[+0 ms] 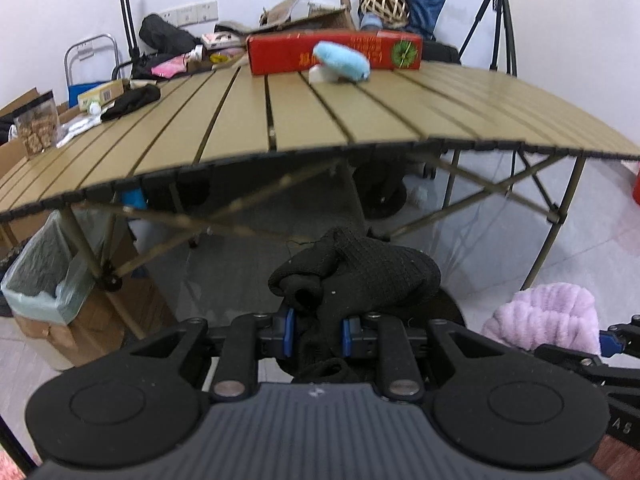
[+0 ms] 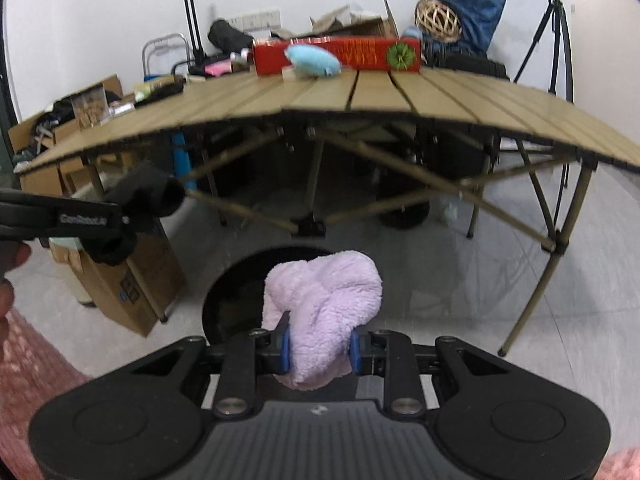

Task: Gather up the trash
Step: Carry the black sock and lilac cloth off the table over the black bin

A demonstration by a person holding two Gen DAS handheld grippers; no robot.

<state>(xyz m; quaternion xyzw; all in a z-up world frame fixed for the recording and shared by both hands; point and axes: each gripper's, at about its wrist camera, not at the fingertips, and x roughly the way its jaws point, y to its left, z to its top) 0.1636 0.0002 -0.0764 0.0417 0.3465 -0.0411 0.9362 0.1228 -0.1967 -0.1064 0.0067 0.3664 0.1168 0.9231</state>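
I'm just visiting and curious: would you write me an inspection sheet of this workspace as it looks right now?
Surface: tan slatted folding table, mostly bare near its front edge.
Job's things: black knitted sock and fluffy lilac sock, both held above a round black bin on the floor.
Clutter: long red box, light blue plush item, black cloth, cardboard boxes.
Grippers: left gripper shut on the black sock; right gripper shut on the lilac sock.
Cables: nothing seen.
Surroundings: white wall, black tripod, pale tiled floor.
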